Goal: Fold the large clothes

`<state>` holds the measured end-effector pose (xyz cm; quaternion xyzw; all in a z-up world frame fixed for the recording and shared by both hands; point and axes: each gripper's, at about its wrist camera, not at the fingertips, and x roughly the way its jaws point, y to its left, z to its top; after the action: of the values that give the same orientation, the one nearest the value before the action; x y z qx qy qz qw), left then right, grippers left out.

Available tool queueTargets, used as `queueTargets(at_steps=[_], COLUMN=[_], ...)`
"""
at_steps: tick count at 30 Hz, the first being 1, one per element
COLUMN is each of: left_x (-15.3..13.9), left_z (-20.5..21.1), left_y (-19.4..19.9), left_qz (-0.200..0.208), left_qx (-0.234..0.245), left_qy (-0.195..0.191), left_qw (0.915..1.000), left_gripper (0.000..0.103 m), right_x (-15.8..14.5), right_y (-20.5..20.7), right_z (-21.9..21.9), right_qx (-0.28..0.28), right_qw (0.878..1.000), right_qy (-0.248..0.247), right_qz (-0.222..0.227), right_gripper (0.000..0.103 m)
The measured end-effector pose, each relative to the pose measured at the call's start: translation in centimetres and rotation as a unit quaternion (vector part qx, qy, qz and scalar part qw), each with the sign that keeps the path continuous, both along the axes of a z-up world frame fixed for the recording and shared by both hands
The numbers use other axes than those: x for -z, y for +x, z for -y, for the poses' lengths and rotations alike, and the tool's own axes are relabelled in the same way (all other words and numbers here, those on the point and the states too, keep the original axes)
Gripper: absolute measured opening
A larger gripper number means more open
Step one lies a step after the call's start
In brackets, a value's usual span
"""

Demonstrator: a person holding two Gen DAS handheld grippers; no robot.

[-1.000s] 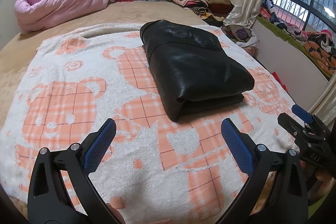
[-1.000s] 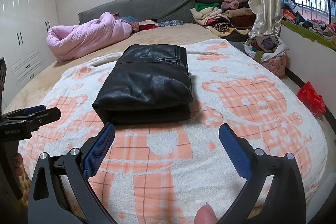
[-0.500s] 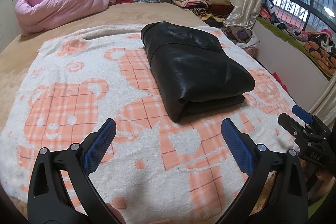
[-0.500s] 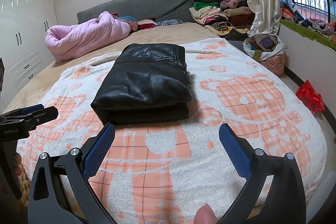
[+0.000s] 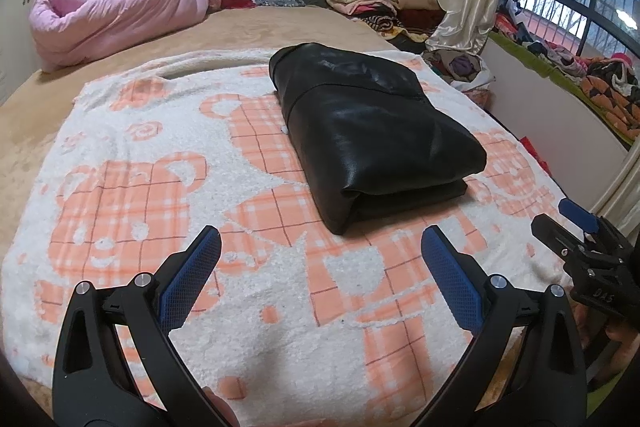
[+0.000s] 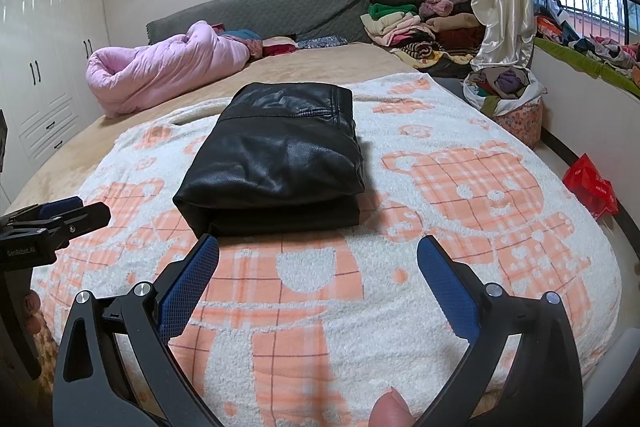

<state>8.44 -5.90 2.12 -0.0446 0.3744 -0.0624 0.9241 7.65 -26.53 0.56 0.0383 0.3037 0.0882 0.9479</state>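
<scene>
Blue ribbed pads line both black claws. The left gripper [image 5: 320,247] is spread wide with nothing between its fingers, hovering over the white fleece blanket with orange checked bears [image 5: 132,195]. The right gripper [image 6: 318,255] is equally wide and empty above the same blanket, its left pad near the garment's front edge. Just beyond both lies the folded black leather garment [image 6: 276,167], a compact rectangle flat on the blanket. Farther back sit a rolled pink quilt [image 6: 168,67], a grey headboard [image 6: 260,7] and a heap of mixed clothes [image 6: 420,23].
</scene>
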Motion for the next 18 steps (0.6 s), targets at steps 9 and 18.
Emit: queueTargets(at_steps=[9, 18], left_x=[0.1, -0.1], left_z=[0.0, -0.3], left_y=[0.1, 0.1], left_qz=[-0.005, 0.005], left_qx=[-0.008, -0.014], left_qy=[0.003, 0.006], left_qw=[1.0, 0.9999], left_gripper=[0.094, 0.094], right_x=[0.0, -1.3], right_y=[0.0, -0.8], right_z=[0.0, 2.0], right_qx=[0.0, 0.027], right_qw=[1.0, 0.999], right_qy=[-0.002, 0.015], right_qz=[0.0, 0.023], right_gripper=[0.099, 0.099])
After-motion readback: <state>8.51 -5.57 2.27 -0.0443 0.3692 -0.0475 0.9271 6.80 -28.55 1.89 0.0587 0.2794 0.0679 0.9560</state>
